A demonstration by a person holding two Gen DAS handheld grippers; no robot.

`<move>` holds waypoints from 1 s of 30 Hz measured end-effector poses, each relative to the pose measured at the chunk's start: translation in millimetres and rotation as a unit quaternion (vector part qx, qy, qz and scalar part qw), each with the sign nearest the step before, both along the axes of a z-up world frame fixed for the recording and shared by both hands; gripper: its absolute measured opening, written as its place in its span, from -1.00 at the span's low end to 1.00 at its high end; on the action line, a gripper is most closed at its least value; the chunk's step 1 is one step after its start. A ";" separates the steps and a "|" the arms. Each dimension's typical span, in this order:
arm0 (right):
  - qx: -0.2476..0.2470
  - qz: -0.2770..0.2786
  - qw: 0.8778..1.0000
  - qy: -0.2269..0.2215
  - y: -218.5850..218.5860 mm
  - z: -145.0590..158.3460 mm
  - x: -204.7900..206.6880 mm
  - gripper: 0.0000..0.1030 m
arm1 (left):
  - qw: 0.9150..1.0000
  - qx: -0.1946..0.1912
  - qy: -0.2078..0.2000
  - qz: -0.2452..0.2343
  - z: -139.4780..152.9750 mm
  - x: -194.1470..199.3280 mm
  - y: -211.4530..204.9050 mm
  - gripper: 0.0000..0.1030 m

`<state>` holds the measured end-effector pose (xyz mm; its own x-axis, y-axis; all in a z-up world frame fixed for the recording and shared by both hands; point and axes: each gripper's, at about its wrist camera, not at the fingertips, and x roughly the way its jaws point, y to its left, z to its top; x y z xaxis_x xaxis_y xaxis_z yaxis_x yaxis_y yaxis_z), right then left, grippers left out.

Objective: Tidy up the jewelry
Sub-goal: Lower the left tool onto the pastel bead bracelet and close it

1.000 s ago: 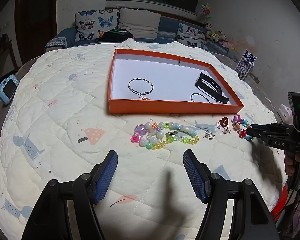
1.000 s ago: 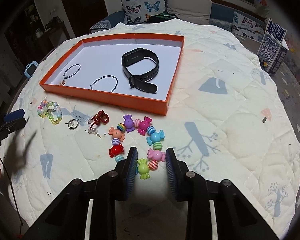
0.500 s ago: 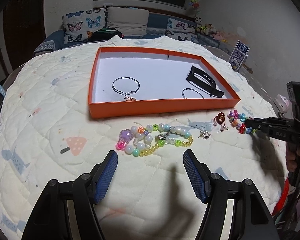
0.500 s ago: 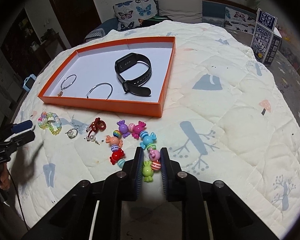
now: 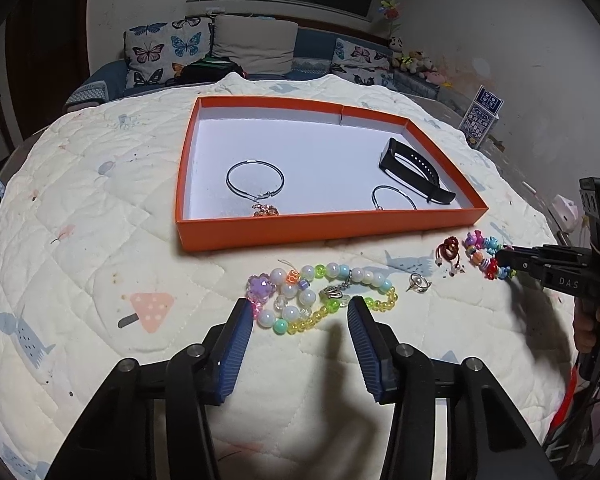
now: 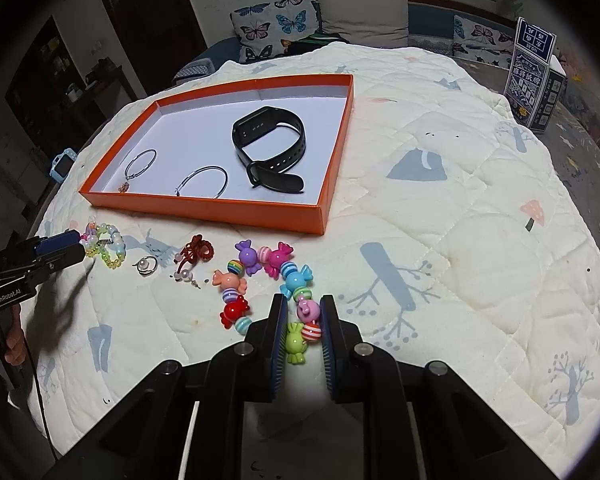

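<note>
Right tool (image 6: 303,330) stands narrow, its pads clamped on the near end of the candy-bead bracelet (image 6: 272,276), which lies on the quilted bed cover (image 6: 460,240) just in front of the orange tray (image 6: 220,210). Left tool (image 5: 300,320) stands at medium width and has just been closing; the pastel bead bracelet (image 5: 320,296) lies partly between its pads, with no firm contact visible. The tray already holds 2 thin bangles and 1 black wristband (image 6: 272,148). A ring (image 5: 418,284) and a red knotted piece (image 5: 448,248) lie between the 2 bracelets. Judgement: the step in hand is pickup of both bracelets. The right tool should lift straight up until the hanging beads clear the tray's near wall, then carry over to the bare floor near the tray's centre. The left tool should close on a thick cluster of beads, not a single strand. Open cover lies wide to the right edge of the bed; the 2 tools stand well apart.
</note>
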<state>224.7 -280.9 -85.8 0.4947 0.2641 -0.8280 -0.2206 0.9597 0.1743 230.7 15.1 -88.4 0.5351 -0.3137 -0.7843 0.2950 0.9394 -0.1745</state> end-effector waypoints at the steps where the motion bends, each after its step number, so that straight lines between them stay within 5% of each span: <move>1: 0.000 0.000 1.000 0.000 0.1 -0.1 0.2 -0.63 | 1.000 0.001 -0.002 0.000 0.6 1.0 -0.5 -0.06; 12: 0.002 0.000 1.000 0.001 0.1 0.3 0.6 -0.63 | 0.999 0.024 -0.022 -0.043 10.8 10.1 -26.2 -0.07; 30: 0.005 0.002 1.000 0.002 -0.4 -0.4 0.9 -0.63 | 0.999 0.033 0.002 -0.014 -10.1 28.7 -0.5 -0.07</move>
